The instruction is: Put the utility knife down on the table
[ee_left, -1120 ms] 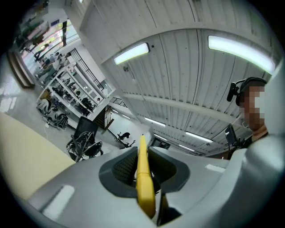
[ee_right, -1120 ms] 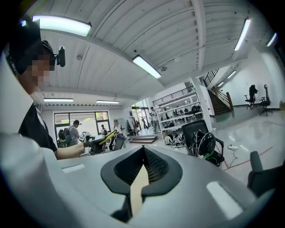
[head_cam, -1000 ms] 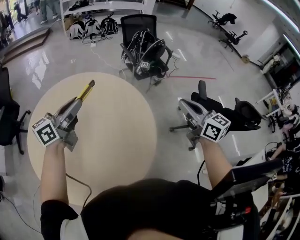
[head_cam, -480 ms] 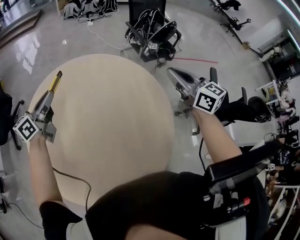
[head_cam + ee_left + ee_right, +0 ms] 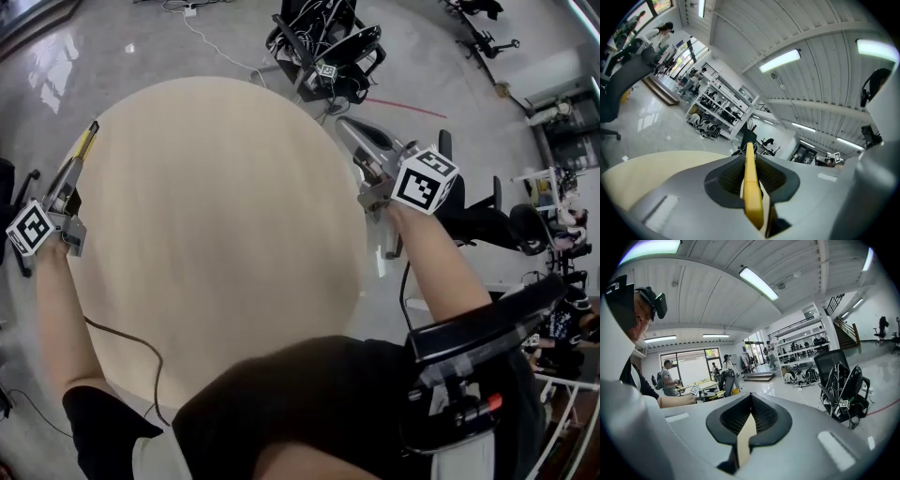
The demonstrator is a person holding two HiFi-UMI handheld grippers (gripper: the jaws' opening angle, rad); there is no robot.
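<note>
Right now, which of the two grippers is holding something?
The left gripper: its jaws are clamped on a yellow utility knife, which sticks out forward past them. The right gripper has nothing between its jaws.

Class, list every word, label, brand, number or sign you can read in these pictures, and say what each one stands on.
No readable words or numbers in any view.
Left cube: a black-and-white square marker pattern, no letters or digits.
Right cube: the same kind of pattern, no text.
Utility knife: plain yellow, no print visible.
Shelves and desks in the background: too small and blurred to read.
</note>
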